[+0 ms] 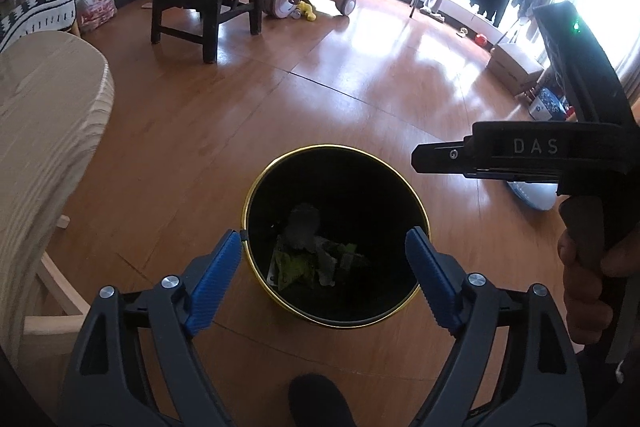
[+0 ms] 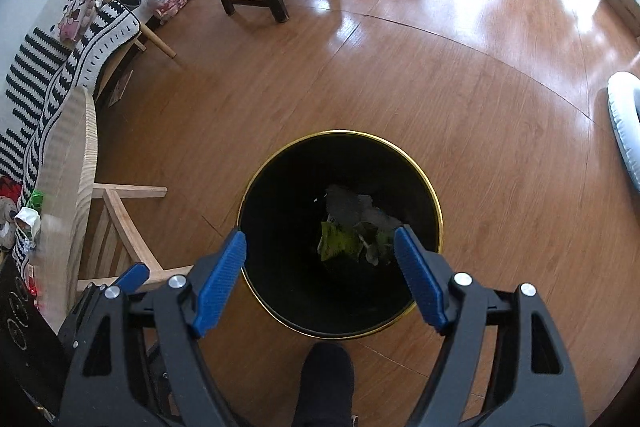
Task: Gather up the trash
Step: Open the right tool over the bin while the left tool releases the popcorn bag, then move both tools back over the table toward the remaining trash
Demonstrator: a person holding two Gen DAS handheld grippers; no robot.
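Hovering over the black bin (image 1: 338,163) at frame center: left gripper (image 1: 326,267) and right gripper (image 2: 320,267), both spread wide, empty. Crumpled trash (image 2: 352,231) lies inside.

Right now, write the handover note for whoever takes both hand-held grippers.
Left hand-held gripper: open, empty, above the bin.
Right hand-held gripper: open, empty, above the same bin.
Trash bin: black with a gold rim, upright on the wood floor.
Done: crumpled wrappers, green and grey, lie at its bottom.
Left: small items, possibly trash, sit on the wooden table at the left; check there next. No loose trash is clearly visible on the floor.
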